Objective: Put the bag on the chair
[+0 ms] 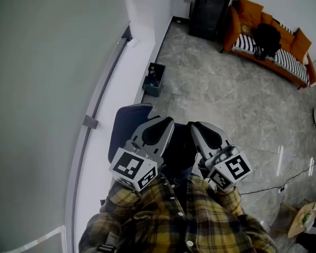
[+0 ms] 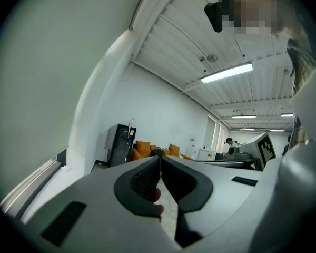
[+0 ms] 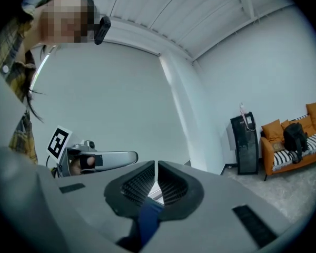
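Observation:
In the head view both grippers are held close to my chest and point forward. The left gripper [image 1: 167,122] hangs over a blue-grey chair [image 1: 127,121]. The right gripper [image 1: 195,126] is beside it. A dark shape [image 1: 179,146] lies between them; I cannot tell whether it is the bag or the seat. The left gripper [image 2: 160,159] is shut, its pads [image 2: 143,182] meeting at the tips, with a small reddish bit low between them. The right gripper [image 3: 155,165] is shut on a blue strap [image 3: 146,221]. A black backpack [image 1: 267,38] rests on the far sofa.
An orange sofa [image 1: 241,20] with a striped cushion stands at the back right, next to a black cabinet [image 1: 210,9]. A small teal box [image 1: 155,79] sits by the white wall ledge [image 1: 102,96]. A cable [image 1: 284,186] runs across the stone floor at right.

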`<control>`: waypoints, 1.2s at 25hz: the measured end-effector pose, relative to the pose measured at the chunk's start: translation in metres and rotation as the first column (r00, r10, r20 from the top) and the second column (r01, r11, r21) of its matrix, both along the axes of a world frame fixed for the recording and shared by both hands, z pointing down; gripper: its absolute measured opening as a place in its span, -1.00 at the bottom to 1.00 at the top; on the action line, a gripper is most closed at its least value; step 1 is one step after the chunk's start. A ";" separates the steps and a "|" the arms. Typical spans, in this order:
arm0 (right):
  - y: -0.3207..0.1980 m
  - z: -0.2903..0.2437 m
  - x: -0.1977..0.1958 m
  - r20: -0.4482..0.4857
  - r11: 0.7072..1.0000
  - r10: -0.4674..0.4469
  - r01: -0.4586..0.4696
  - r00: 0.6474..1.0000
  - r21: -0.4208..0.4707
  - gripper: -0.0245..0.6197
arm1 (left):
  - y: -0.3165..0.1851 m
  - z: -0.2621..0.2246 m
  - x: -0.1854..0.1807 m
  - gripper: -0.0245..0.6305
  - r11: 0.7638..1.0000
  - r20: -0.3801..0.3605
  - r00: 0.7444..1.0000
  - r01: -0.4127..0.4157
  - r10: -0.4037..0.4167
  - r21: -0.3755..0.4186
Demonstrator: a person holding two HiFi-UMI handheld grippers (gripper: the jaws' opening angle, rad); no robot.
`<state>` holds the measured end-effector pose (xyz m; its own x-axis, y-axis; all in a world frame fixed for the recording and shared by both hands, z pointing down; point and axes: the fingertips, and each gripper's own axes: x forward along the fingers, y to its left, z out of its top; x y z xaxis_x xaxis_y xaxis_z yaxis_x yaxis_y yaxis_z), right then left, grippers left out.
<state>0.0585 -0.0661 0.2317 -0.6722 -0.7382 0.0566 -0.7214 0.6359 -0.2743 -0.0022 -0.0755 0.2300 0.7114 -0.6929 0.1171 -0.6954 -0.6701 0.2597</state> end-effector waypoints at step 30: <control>0.041 0.024 0.002 -0.096 0.994 -0.055 0.046 0.994 -0.100 -0.87 | 0.046 -0.001 0.021 -0.87 0.996 0.044 0.995 -0.092 0.091 0.002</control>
<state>0.0602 -0.0252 0.2561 -0.6962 -0.6911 0.1942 -0.7155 0.6461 -0.2656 0.0186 -0.0299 0.2291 0.7661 -0.6258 0.1463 -0.6417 -0.7324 0.2275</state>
